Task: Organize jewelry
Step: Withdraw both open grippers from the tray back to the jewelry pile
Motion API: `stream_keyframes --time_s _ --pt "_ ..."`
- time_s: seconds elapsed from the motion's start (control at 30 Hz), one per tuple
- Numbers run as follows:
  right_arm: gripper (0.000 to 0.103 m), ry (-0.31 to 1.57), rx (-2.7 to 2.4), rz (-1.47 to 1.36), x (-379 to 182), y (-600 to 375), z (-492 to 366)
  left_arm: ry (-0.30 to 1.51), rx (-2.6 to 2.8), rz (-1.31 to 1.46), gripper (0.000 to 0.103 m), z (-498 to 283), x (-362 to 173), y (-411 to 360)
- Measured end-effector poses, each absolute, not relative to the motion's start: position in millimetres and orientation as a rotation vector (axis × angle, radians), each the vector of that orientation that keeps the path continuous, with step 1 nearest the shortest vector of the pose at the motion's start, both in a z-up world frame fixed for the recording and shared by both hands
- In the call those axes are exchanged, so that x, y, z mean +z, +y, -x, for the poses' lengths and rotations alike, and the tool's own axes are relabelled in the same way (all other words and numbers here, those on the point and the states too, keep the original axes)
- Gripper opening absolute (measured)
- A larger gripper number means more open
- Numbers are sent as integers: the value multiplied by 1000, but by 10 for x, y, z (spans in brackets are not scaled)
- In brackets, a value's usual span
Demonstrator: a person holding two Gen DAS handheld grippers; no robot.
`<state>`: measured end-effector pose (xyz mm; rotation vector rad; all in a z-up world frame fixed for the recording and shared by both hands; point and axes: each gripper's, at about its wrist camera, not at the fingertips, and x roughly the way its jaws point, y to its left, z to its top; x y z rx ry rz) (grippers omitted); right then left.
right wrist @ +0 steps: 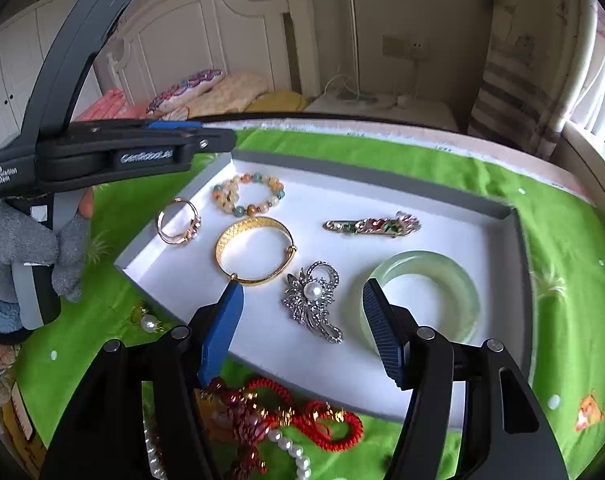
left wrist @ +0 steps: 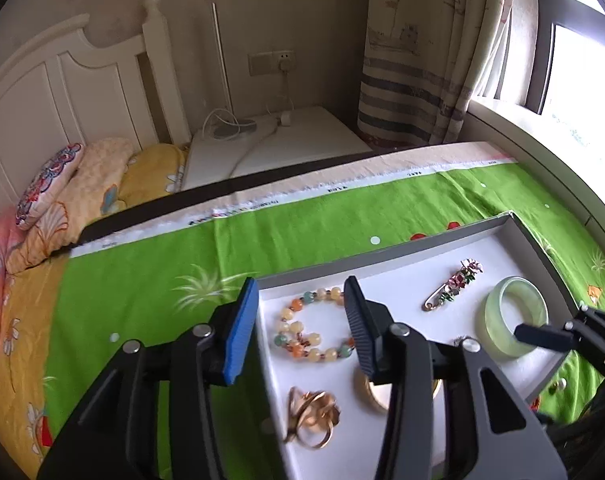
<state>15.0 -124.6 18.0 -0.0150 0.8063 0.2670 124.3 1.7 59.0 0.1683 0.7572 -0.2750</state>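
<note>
A grey tray [left wrist: 382,246] [right wrist: 382,168] with a white floor lies on the green cloth. It holds a beaded bracelet [left wrist: 302,356] [right wrist: 276,192], gold rings [left wrist: 312,416] [right wrist: 192,228], a gold bangle [right wrist: 258,222], a flower pin [left wrist: 454,284] [right wrist: 374,224], a silver pearl brooch [right wrist: 314,300] and a jade bangle [left wrist: 516,316] [right wrist: 422,258]. My left gripper [left wrist: 301,292] [right wrist: 222,138] hangs open over the tray's left end, above the beaded bracelet, holding nothing. My right gripper [right wrist: 302,286] is open and empty over the pearl brooch; one of its fingers [left wrist: 538,334] reaches over the jade bangle.
Loose jewelry lies on the green cloth [left wrist: 182,272] in front of the tray: a red cord piece [right wrist: 326,432], a pearl strand [right wrist: 290,448] and a pearl earring [right wrist: 148,322]. A grey-gloved hand [right wrist: 34,248] holds the left gripper. Behind the table are a bed [left wrist: 62,92] and a white nightstand [left wrist: 302,136].
</note>
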Motion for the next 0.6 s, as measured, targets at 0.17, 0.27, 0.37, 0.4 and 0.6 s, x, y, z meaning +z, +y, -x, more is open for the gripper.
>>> stream_keyframes --time_s 0.17,0.27,0.37,0.4,0.6 --pt "60 735 239 -34 411 -1500 68 683 -243 -179 84 -922 793 111" --pt "60 702 208 -73 539 -1718 203 649 -212 -197 95 -636 867 155" --pt "61 677 185 -110 606 -1900 398 618 -176 -231 101 -304 873 199" --pt "61 672 182 -115 614 -1929 471 615 -169 -240 101 -218 861 213" --pt "63 659 192 -118 566 -1992 921 632 -138 -154 101 348 687 496"
